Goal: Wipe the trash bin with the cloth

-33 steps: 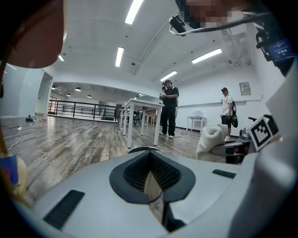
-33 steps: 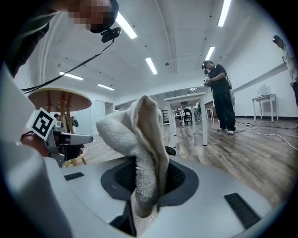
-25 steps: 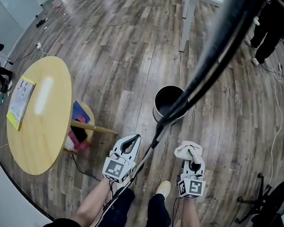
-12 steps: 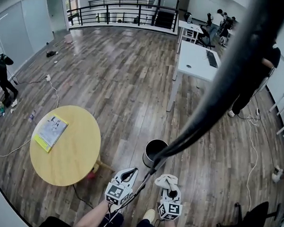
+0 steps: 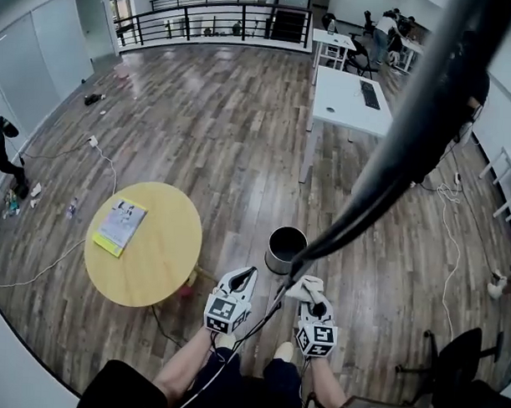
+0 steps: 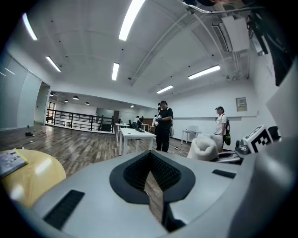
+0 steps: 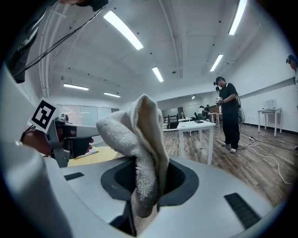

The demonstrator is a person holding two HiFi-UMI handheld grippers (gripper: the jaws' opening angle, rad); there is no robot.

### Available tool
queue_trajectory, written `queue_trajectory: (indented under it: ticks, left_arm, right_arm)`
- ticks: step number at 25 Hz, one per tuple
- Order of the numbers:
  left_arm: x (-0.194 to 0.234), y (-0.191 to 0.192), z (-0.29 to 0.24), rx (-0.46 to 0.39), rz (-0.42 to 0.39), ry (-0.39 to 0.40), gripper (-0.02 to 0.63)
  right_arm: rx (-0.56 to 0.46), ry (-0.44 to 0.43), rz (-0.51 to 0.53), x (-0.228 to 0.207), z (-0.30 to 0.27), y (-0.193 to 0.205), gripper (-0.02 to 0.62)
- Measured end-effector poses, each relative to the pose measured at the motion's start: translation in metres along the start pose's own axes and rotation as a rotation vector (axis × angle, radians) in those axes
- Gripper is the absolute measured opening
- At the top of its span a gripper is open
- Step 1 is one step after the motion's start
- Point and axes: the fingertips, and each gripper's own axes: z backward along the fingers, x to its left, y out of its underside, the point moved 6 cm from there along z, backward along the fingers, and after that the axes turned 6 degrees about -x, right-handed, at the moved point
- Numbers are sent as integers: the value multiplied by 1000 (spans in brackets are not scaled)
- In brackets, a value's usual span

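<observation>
The dark round trash bin (image 5: 286,248) stands upright on the wood floor, just ahead of both grippers. My right gripper (image 5: 312,298) is below and right of it, shut on a white terry cloth (image 5: 304,286) that bunches up above the jaws (image 7: 136,139). My left gripper (image 5: 240,280) is below and left of the bin, jaws shut with nothing between them (image 6: 150,157). Neither gripper touches the bin. In the left gripper view the cloth (image 6: 203,147) shows at the right. The bin is out of both gripper views.
A round yellow table (image 5: 149,252) with a booklet (image 5: 120,226) stands left of the bin. A white desk (image 5: 351,98) is farther back. A thick black cable (image 5: 391,162) crosses the head view. People stand at the far desks (image 7: 228,114). Cords lie on the floor.
The head view has risen and now takes in the whole room; the bin looks smaller and farther. Both grippers stay in front of me near the bin, the cloth still held.
</observation>
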Motion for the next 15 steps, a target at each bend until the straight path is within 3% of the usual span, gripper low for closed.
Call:
queue_trajectory:
  ticks: [15]
  left_arm:
    - [-29,-69,14,-9,-33,30,-5]
  right_arm:
    - [-18,59,-38,-3,50,-74,95]
